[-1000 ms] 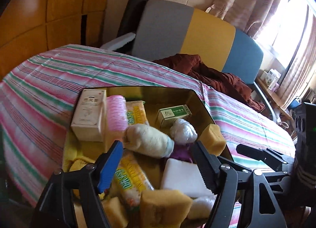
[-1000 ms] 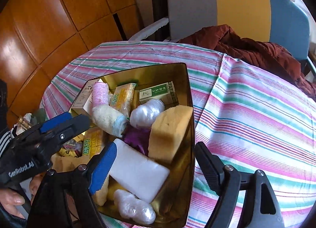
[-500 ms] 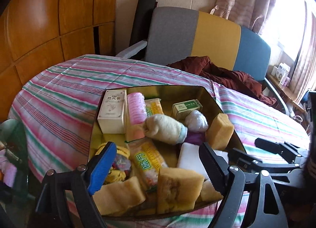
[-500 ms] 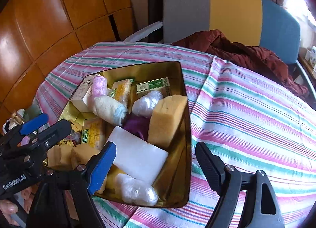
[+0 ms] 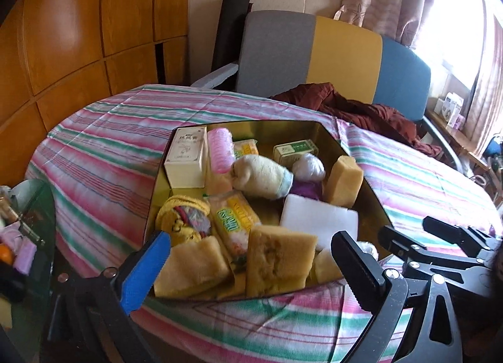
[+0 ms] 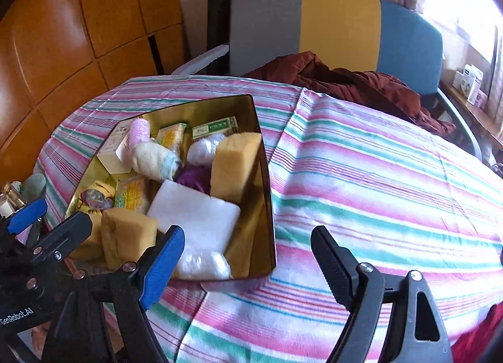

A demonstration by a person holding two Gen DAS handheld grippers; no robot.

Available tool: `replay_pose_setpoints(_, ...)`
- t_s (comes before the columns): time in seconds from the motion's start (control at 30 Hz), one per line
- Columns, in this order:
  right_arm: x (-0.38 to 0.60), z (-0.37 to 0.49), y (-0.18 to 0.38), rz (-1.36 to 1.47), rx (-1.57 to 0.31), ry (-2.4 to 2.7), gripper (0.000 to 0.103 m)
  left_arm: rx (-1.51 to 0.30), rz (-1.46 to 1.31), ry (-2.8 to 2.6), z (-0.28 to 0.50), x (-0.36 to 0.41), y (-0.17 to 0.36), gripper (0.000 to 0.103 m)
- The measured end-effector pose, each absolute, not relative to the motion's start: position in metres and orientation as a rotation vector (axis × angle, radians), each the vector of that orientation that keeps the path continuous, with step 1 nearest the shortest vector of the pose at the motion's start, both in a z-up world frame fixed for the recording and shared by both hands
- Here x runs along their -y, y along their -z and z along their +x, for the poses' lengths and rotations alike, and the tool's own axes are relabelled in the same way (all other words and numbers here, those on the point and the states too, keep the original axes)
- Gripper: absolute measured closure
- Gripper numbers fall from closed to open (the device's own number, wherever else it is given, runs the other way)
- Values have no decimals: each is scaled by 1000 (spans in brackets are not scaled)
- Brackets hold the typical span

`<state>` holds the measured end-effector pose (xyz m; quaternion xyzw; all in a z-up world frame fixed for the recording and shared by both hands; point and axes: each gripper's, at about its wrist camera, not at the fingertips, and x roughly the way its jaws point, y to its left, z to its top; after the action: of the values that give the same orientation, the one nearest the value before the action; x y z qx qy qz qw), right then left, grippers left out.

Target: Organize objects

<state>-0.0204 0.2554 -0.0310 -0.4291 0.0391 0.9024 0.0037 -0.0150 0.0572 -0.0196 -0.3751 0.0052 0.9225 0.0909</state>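
Observation:
A gold tin (image 5: 283,130) on the striped table holds yellow sponges (image 5: 276,259), a white foam block (image 5: 317,218), a cream box (image 5: 185,155), a pink roller (image 5: 220,149), a rolled sock (image 5: 261,177), a green box (image 5: 295,149) and a snack packet (image 5: 232,221). My left gripper (image 5: 251,268) hovers at the tin's near edge, its jaws opening wide, with nothing pressed between them. The right gripper (image 6: 248,265) stands open over the cloth at the tin's (image 6: 261,221) near right corner and grips nothing. Each gripper shows in the other's view: left (image 6: 52,221), right (image 5: 408,229).
The striped cloth (image 6: 377,190) stretches bare to the right of the tin. Behind the table stands a grey, yellow and blue chair (image 5: 314,52) with a maroon jacket (image 6: 345,80) on it. A glass side table (image 5: 28,221) with small items sits at the left.
Both grippers have drawn back from the tin, so it looks farther off in both views. The left jaws have spread wider. The right jaws keep the same gap.

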Motion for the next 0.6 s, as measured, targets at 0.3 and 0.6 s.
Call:
replay_pose_setpoints(0.3,-256,-9,33,-1338,-114,-2819,19,-28,-1108,-2775,-6,-57,18,0)
replay_pose_setpoints(0.6,-254,-6,30,-1328,-101,-2828,19,-2,-1109,-2776,-4,-53,17,0)
